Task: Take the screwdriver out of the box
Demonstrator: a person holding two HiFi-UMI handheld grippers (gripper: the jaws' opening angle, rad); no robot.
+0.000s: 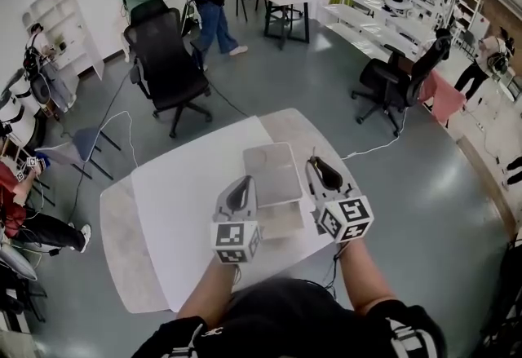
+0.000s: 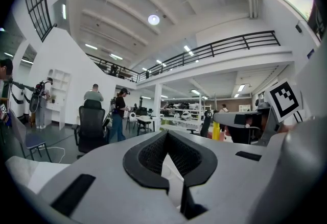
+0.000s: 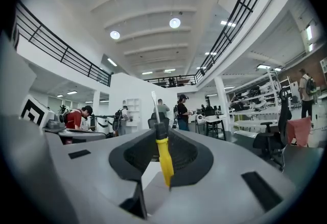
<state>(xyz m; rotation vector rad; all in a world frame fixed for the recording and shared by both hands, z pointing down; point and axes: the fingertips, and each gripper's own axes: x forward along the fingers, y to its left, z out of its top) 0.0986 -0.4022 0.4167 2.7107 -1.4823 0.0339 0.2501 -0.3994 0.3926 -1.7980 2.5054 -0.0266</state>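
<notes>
**A:** The right tongs (image 3: 159, 133): do we agree they are clamped on something?

**B:** We do. Their jaws are closed on the yellow plastic-handled screwdriver (image 3: 163, 159), pinching the handle. The black collar and thin metal shaft stick out past the jaw tips, pointing into the room.

**A:** And the left tongs (image 1: 244, 183)?

**B:** We see their jaws drawn together with nothing between the black pads. Only a sliver of white shows through the seam.

**A:** So where do we place the screwdriver relative to the box?

**B:** Outside it, in the right tongs. From the head view we put those tongs just beside the right edge of the pale grey flat box (image 1: 272, 171). The left tongs are just beside its left edge, so the box lies between the two. We cannot make out the screwdriver itself from up there.

**A:** Is the box open?

**B:** Its far panel looks to us like a raised lid, but we cannot be sure.

**A:** What is it resting on?

**B:** On a white rectangular tabletop (image 1: 188, 185), which lies over a mottled beige table (image 1: 122, 250).

**A:** And farther out?

**B:** We see a black wheeled office chair (image 1: 167, 63) on the grey floor beyond the table, well apart from it. Two people stand behind the chair.
</notes>
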